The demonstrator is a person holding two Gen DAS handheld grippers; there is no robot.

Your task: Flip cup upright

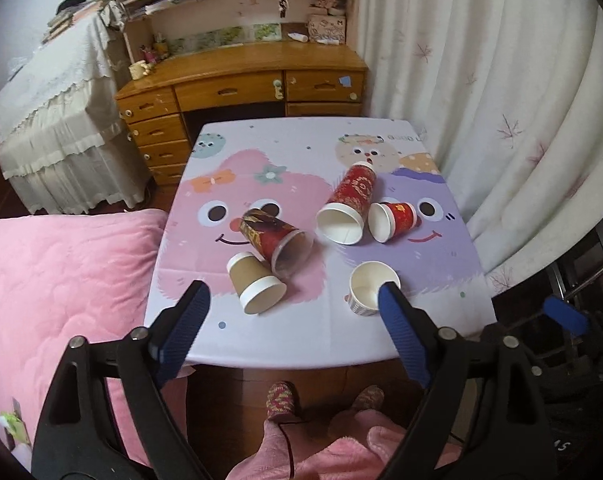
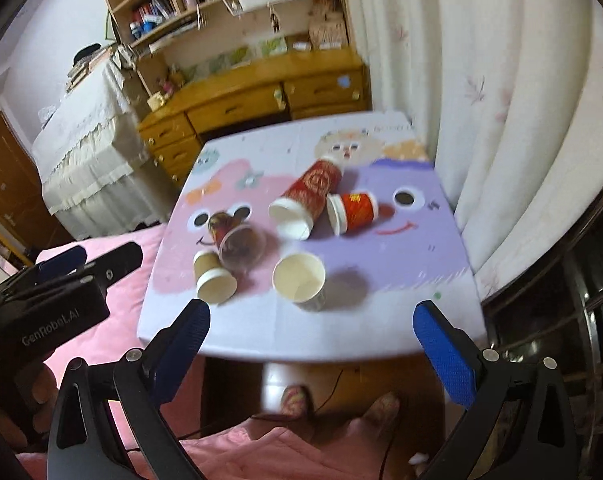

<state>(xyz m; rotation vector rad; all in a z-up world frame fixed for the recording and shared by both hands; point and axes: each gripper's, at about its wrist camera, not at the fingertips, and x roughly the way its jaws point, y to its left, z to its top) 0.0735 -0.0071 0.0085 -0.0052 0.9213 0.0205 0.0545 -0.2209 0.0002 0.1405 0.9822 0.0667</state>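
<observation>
Several cups are on the small table (image 1: 301, 340). A brown paper cup (image 1: 255, 284) (image 2: 213, 278) lies on its side at front left, touching a dark red clear-rimmed cup (image 1: 275, 240) (image 2: 237, 240), also on its side. A tall red cup (image 1: 347, 208) (image 2: 305, 200) and a small red cup (image 1: 393, 220) (image 2: 351, 212) lie on their sides further back. A patterned white cup (image 1: 371, 288) (image 2: 301, 280) stands upright at front. My left gripper (image 1: 293, 296) is open above the table's near edge, empty. My right gripper (image 2: 311, 316) is open and empty, near the front edge.
A cartoon-print cloth covers the table. A pink quilt (image 1: 61, 300) lies to the left. A wooden desk (image 1: 241, 84) with shelves stands behind, a white curtain (image 1: 481, 100) at right. The person's slippered feet (image 1: 281, 400) show below the table edge.
</observation>
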